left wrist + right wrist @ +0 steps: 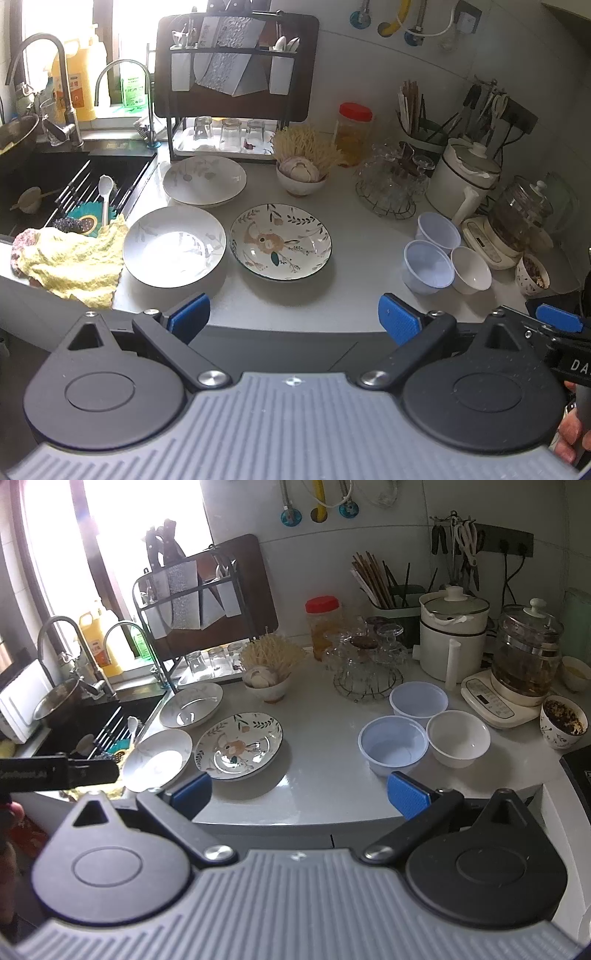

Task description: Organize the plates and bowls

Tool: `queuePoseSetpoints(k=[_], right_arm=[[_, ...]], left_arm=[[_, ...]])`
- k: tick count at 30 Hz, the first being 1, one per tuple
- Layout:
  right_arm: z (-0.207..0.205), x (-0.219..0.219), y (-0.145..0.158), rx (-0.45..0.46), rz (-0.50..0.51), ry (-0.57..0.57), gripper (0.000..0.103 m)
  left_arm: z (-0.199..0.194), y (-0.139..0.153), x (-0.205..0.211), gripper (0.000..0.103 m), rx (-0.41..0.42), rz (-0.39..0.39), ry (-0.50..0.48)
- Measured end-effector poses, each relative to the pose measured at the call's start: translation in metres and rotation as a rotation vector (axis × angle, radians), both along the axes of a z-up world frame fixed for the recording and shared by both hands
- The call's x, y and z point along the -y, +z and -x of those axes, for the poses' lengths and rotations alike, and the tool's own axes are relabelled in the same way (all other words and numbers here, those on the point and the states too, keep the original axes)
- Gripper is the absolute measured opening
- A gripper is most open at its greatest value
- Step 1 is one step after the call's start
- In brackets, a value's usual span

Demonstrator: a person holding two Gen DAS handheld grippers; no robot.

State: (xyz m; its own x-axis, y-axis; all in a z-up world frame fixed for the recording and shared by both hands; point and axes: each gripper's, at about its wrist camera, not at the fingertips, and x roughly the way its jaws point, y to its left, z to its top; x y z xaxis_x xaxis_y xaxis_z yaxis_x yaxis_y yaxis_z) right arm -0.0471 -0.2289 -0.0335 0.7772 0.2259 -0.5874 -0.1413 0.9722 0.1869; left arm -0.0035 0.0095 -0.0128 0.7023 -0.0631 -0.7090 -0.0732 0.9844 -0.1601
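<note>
Three plates lie on the grey counter: a floral plate (280, 242) (239, 745), a white plate (173, 246) (158, 760) left of it, and another white plate (204, 180) (191, 705) behind. Two translucent plastic bowls (428, 266) (393, 745), (439, 232) (419, 700) and a white ceramic bowl (471, 269) (458, 738) sit at the right. My left gripper (294, 320) is open and empty at the counter's front edge. My right gripper (299, 794) is open and empty, in front of the bowls.
A sink (55, 192) with a yellow cloth (74, 262) lies at left. A dish rack (236, 92) with glasses stands at the back. A bowl of garlic (301, 173), a glass basket (391, 184), a white pot (461, 173) and a kettle (524, 657) crowd the back right.
</note>
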Motion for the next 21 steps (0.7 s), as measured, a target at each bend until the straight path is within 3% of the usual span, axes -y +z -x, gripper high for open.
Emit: queuePoseSetpoints(k=[21], right_arm=[[0.002, 0.011, -0.007, -0.03, -0.041, 0.082, 0.103]], left_arm=[[0.004, 0.001, 0.013, 0.099, -0.034, -0.01, 0.055]])
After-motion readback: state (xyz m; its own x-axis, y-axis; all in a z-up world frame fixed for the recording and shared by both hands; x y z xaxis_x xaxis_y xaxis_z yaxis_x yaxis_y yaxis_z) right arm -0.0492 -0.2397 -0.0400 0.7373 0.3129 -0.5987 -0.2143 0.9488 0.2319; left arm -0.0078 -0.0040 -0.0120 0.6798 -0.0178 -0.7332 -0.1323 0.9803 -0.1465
